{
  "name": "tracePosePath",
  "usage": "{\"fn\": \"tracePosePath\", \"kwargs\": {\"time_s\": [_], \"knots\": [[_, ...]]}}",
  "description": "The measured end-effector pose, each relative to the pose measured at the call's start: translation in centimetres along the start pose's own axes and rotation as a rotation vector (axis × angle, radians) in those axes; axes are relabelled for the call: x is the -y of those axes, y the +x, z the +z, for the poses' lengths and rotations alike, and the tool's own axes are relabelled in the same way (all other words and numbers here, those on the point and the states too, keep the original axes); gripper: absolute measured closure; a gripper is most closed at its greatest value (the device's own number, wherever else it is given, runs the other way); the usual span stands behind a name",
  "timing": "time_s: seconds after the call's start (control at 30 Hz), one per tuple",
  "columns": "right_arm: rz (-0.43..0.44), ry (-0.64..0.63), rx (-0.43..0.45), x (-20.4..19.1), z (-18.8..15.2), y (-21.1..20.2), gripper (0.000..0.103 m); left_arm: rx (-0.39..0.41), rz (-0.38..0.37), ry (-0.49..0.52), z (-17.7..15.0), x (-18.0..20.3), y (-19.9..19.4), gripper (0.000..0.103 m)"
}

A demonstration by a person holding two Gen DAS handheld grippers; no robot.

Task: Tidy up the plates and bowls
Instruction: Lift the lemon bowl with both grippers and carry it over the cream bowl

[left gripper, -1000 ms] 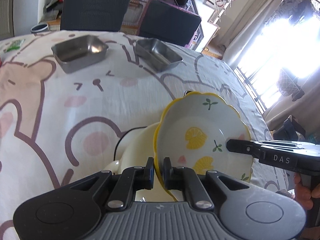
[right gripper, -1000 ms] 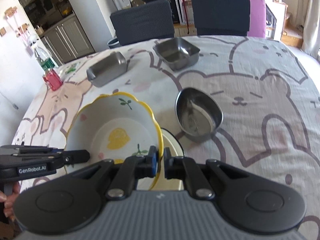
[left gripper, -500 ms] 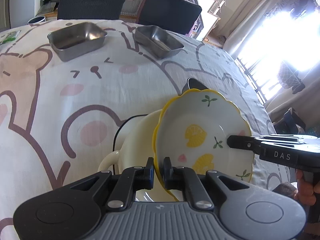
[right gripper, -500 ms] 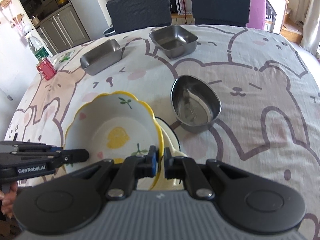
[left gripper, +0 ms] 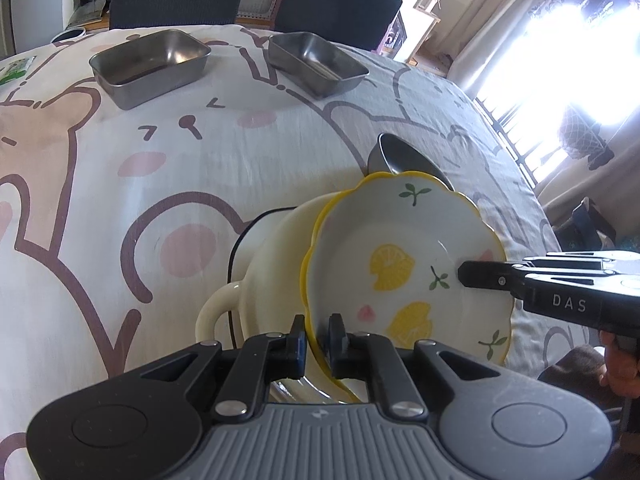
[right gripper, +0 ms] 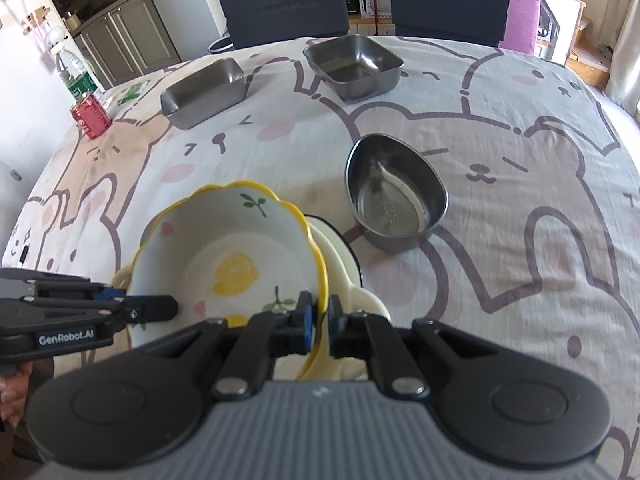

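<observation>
A white bowl with a wavy yellow rim and lemon print [left gripper: 400, 248] [right gripper: 228, 248] hangs tilted just over a cream pot with loop handles [left gripper: 272, 256] [right gripper: 344, 272]. My left gripper [left gripper: 317, 332] is shut on the bowl's near-left rim; in the right wrist view it [right gripper: 160, 308] reaches in from the left. My right gripper [right gripper: 320, 312] is shut on the opposite rim, and it [left gripper: 480, 276] shows at the right of the left wrist view. Much of the pot is hidden behind the bowl.
An oval steel bowl [right gripper: 394, 192] sits just beyond the pot. Two rectangular steel trays [right gripper: 204, 90] [right gripper: 354, 62] stand near the far edge, with two dark chairs behind. A red can [right gripper: 91, 116] and a bottle [right gripper: 74, 72] are at the far left.
Both grippers have tipped slightly downward, so the trays sit higher in both views. The lemon bowl stays gripped on both rims over the cream pot.
</observation>
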State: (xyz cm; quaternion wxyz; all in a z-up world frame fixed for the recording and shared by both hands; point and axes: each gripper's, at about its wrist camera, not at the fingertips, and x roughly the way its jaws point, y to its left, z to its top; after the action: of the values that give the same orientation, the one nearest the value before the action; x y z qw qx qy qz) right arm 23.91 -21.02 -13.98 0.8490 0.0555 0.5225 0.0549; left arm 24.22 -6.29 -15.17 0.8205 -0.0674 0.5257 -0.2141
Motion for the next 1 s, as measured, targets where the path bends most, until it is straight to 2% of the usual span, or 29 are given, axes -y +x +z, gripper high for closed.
{"fn": "tracePosePath", "kwargs": {"time_s": [0.6,1.0], "knots": [[-0.027,-0.053,-0.028,-0.5,0.0,0.7,0.095,-0.049,0.051,0.076,-0.5,0.5,1.4,0.086],[-0.037,-0.053,-0.030,-0.3,0.0,0.7,0.096,-0.067,0.056,0.108,-0.4,0.8,2.0,0.085]]}}
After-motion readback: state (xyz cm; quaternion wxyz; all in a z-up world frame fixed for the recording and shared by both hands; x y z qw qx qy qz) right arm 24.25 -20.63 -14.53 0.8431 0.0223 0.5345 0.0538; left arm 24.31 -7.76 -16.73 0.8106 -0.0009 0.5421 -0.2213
